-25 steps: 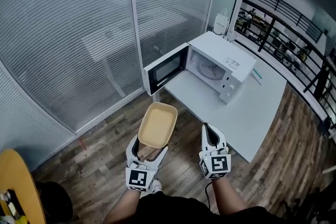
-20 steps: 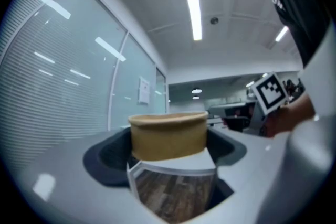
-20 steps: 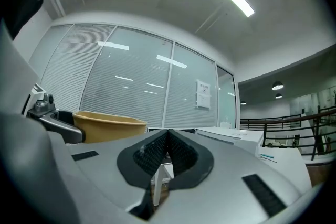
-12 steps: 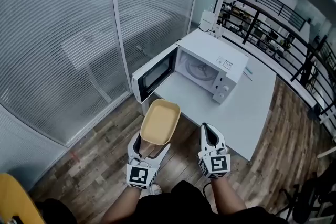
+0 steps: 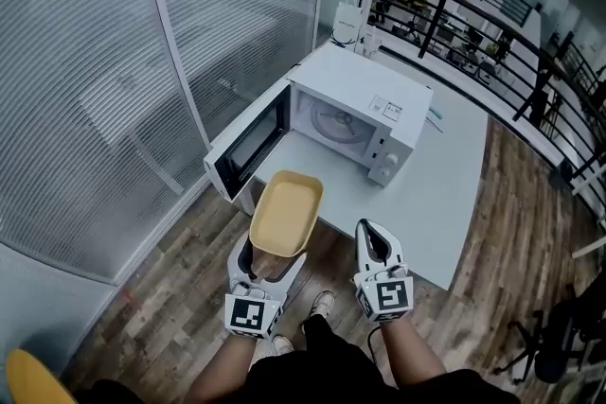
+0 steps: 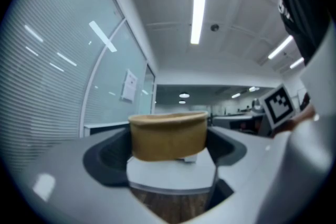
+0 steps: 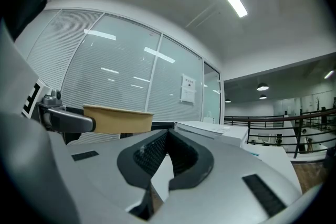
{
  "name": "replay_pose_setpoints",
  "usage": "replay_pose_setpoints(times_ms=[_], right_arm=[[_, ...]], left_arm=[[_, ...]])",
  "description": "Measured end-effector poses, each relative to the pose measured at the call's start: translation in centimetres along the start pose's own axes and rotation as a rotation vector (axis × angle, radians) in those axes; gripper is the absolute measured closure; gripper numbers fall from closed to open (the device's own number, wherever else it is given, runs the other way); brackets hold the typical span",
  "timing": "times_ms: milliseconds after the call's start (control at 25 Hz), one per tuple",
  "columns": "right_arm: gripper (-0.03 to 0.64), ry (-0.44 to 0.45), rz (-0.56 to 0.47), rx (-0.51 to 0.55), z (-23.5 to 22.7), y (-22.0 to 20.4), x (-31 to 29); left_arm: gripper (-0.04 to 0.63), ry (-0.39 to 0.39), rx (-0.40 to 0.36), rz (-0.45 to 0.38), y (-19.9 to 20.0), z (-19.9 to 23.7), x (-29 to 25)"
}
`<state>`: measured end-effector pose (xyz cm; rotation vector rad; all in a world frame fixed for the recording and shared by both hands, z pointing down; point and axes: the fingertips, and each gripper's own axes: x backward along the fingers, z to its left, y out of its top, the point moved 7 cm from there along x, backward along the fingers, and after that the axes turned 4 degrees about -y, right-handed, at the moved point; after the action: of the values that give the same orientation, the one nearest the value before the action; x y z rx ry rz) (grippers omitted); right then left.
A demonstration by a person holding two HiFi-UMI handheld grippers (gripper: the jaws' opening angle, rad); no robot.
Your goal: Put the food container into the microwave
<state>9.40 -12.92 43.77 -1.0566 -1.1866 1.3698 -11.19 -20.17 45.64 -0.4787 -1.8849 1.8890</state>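
My left gripper [image 5: 266, 262] is shut on a tan, empty food container [image 5: 285, 214], held level in front of me; in the left gripper view the container [image 6: 168, 135] sits between the jaws. The white microwave [image 5: 365, 109] stands on a white table [image 5: 431, 194] ahead, its door [image 5: 248, 141] swung open to the left and its glass turntable showing inside. My right gripper [image 5: 370, 238] hangs shut and empty beside the container, near the table's front edge. In the right gripper view the closed jaws [image 7: 165, 157] point toward the microwave [image 7: 210, 131], with the container [image 7: 116, 119] at left.
A glass wall with blinds [image 5: 123, 61] runs along the left. Wood floor [image 5: 180, 317] lies below. A black railing [image 5: 473, 5] stands behind the table. A white bag or jug [image 5: 347, 22] sits at the table's far corner. My shoes [image 5: 322, 303] show under the grippers.
I have walked closer: the microwave and table have grown and slid down-left in the head view. Both grippers keep the same pose, the container still held.
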Motion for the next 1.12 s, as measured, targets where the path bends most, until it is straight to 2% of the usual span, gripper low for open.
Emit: replay_pose_setpoints(times_ms=[160,400,880,1120], right_arm=[[0.609,0.026,0.024,-0.014,-1.3,-1.0,-2.0],[0.609,0.054,0.027,-0.007,-3.9,-1.6,-4.5],[0.609,0.084,0.011,-0.093,-8.9,-3.3,-10.0],[0.609,0.073,0.038,-0.131,-9.7,-4.8,-12.0]], left_arm=[[0.144,-0.022,-0.024,0.006,-0.4,0.7,-2.8],[0.144,-0.012,-0.002,0.017,-1.3,1.7,-7.1],[0.144,0.001,-0.035,0.052,-2.2,2.7,-14.6],[0.144,-0.041,-0.038,0.080,-3.8,3.3,-18.2]])
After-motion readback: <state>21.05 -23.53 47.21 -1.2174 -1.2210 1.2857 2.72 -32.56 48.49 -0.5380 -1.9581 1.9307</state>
